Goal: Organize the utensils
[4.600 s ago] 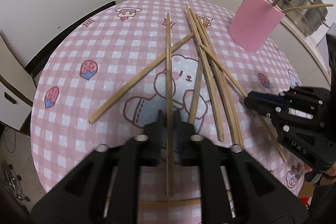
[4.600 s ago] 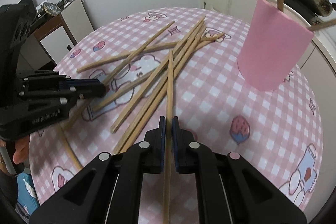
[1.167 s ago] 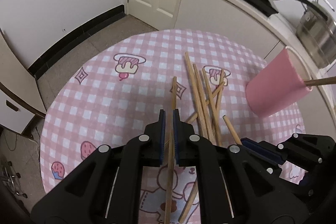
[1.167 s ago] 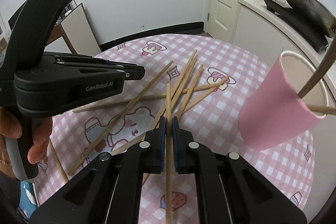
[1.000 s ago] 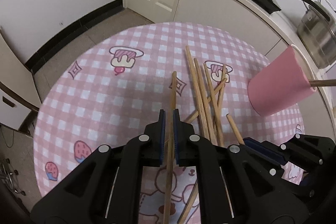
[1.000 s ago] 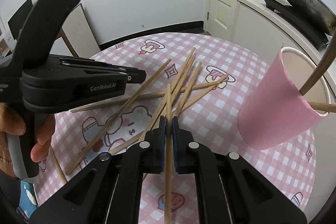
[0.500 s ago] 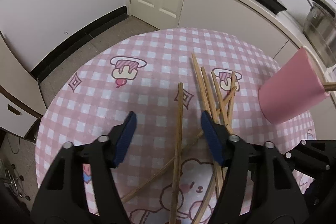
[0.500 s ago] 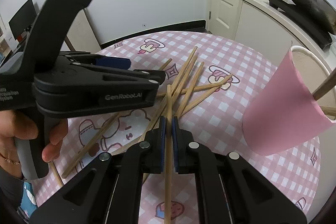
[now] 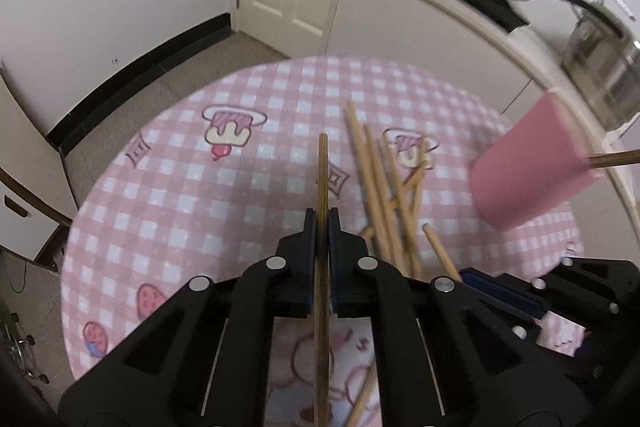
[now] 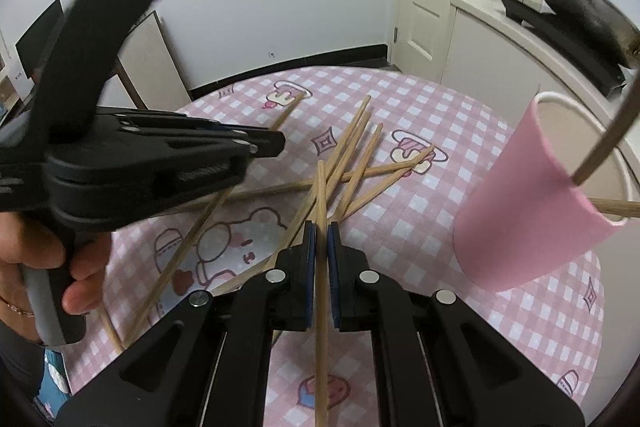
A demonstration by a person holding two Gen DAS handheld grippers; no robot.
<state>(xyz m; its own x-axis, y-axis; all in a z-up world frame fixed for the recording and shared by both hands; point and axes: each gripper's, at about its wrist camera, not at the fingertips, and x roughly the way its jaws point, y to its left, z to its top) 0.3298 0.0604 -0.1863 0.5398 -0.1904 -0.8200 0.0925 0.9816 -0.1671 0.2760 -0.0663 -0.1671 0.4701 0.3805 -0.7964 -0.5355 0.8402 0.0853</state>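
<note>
The left gripper (image 9: 322, 227) has its jaws pinched tight on a single wooden chopstick (image 9: 322, 179). The stick runs straight down the narrow slot between the two blue pads, its far end jutting well ahead of the jaw tips and its near end passing back under the gripper body.

The right gripper (image 10: 321, 239) is likewise clamped on its own chopstick (image 10: 320, 195), which lies along the line of the jaws, poking forward past the tips and trailing back beneath them.

Ahead of and just right of the left jaws, a loose pile of chopsticks (image 9: 384, 187) lies crossed on the pink checked surface (image 9: 200, 195). From the right wrist the same pile spreads ahead of the jaws and off to their left.

A pink cup (image 10: 532, 211) stands to the right of the right jaws, well apart from them, with two sticks already leaning out over its rim. In the left view the cup (image 9: 532, 171) sits far right of the jaws.

A person's hand (image 10: 44, 267) grips the left gripper's handle, left of the right jaws.
</note>
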